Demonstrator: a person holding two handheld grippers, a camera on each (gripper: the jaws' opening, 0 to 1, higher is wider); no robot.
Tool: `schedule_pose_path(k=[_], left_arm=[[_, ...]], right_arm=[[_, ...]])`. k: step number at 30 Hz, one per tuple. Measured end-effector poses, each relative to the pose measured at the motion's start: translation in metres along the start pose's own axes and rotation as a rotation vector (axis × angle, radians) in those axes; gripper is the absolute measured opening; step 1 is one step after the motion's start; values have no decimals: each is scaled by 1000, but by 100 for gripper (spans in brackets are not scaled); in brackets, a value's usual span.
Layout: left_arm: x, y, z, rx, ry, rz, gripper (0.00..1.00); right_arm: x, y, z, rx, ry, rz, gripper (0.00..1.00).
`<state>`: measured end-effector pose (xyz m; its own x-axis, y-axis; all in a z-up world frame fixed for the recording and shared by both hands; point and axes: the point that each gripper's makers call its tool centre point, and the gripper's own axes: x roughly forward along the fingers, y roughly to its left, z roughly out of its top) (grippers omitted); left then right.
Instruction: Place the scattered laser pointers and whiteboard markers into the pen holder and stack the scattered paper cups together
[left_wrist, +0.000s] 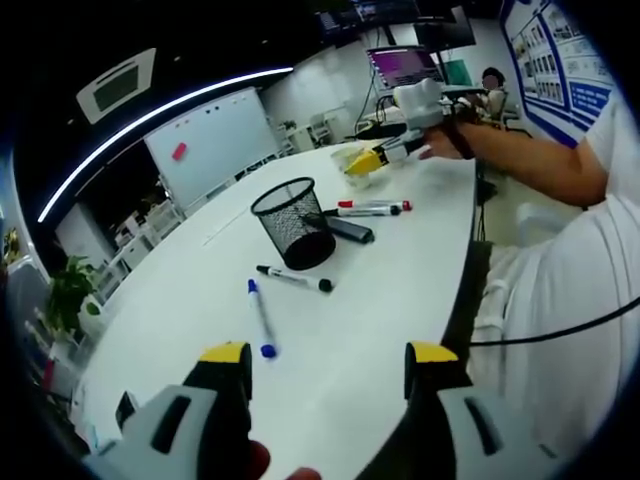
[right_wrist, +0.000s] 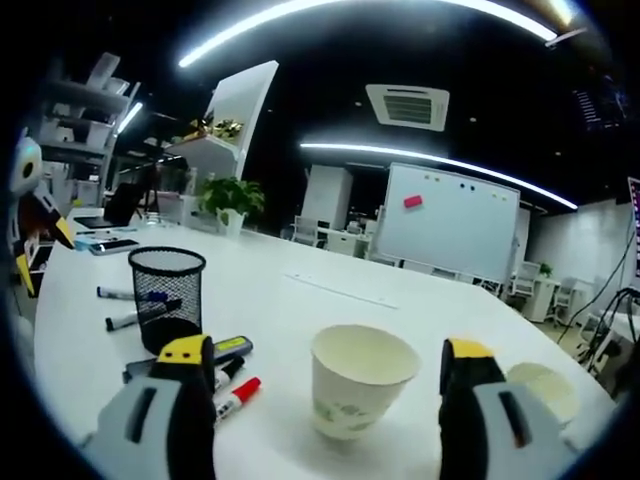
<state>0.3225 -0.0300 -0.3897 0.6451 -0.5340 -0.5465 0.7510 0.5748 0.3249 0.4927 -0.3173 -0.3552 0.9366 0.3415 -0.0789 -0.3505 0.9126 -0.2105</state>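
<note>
Cups come first for the right gripper (right_wrist: 325, 385): its jaws stand wide apart and hold nothing, framing an upright paper cup (right_wrist: 360, 392) just ahead, which looks like lining up a grasp for stacking, with a second cup (right_wrist: 545, 390) near on the right. The left gripper (left_wrist: 330, 375) is also open and empty, above the white bench (left_wrist: 180, 310), facing a blue marker (left_wrist: 261, 318), a black marker (left_wrist: 293, 278) and the mesh holder (left_wrist: 293, 222); red markers (left_wrist: 372, 207) lie beyond. No writing is readable.
</note>
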Motion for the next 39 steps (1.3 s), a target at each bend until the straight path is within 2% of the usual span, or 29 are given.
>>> schedule_pose_path(k=[23,39], left_arm=[[-2,-1,-1,-7,-2,4,62],[-2,1,-3,-7,-1,2,62]], right_arm=[[4,4,-9,-6,30,5,92],[13,-6,-13,3,45,-31,89]])
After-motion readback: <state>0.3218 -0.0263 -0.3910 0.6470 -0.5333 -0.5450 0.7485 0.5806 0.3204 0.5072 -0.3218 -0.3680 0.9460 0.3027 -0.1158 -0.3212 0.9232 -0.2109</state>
